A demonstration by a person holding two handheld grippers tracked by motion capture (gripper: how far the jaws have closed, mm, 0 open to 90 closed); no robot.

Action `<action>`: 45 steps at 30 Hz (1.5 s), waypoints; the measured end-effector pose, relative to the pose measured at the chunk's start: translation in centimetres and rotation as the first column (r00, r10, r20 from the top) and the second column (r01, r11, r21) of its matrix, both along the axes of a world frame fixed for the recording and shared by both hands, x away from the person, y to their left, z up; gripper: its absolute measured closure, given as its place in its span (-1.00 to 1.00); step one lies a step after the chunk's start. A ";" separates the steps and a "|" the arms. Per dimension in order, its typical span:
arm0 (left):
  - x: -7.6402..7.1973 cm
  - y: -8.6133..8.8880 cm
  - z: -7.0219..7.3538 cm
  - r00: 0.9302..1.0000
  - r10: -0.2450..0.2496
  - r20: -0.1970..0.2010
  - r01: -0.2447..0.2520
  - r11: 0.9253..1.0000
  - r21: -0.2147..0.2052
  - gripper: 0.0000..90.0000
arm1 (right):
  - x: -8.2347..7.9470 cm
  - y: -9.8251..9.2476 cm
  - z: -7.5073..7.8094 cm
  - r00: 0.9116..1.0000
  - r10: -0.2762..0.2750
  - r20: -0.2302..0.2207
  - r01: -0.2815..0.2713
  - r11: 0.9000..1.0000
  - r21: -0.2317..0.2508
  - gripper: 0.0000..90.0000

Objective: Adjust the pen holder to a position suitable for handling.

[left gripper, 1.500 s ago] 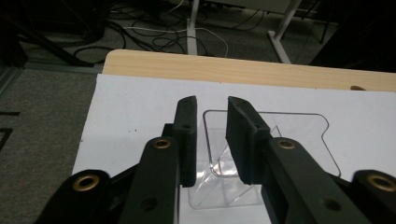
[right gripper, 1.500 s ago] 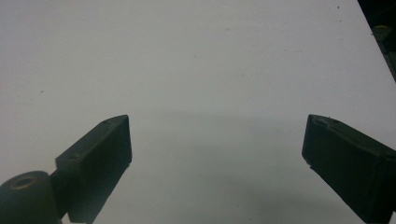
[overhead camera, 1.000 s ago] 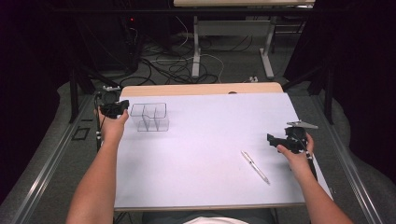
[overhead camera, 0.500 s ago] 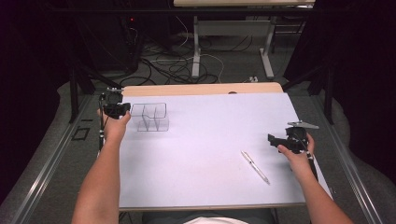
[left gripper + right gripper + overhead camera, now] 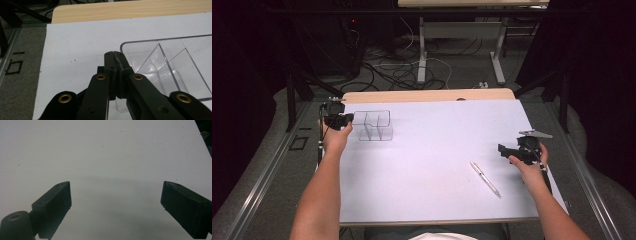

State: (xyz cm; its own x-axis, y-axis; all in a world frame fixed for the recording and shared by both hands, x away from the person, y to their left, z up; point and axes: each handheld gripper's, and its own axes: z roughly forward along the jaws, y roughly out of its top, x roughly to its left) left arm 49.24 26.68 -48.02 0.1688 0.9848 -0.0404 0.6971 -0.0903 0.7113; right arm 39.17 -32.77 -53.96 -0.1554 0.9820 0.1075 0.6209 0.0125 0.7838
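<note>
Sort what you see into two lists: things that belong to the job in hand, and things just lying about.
Belonging to the job:
- clear divided box
- left claw, shut at the box's wall
- pen
- right claw, open above the bare white sheet

Just lying about:
- cables on the floor
- far desk's legs

Black claw [image 5: 115, 56] links, brass-ringed screw holes; bare forearms, white shirt.

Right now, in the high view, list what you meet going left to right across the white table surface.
left hand-held gripper → clear divided container → pen → right hand-held gripper
</note>
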 end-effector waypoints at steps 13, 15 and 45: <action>-0.3 -1.0 -0.1 1.000 -0.029 0.008 0.030 0.999 -0.015 1.00 | 0.3 0.3 -0.2 1.000 0.000 -0.012 0.000 1.000 0.001 -0.80; -0.5 -1.5 -0.1 0.999 -0.036 0.008 0.036 0.999 -0.016 1.00 | 0.3 0.3 -0.2 1.000 0.000 -0.012 0.000 1.000 -0.001 -0.80; -3.9 -12.0 -0.5 0.994 -0.104 0.030 0.106 0.989 -0.105 1.00 | 0.4 0.5 -0.3 1.000 0.006 -0.016 -0.006 1.000 -0.010 -0.80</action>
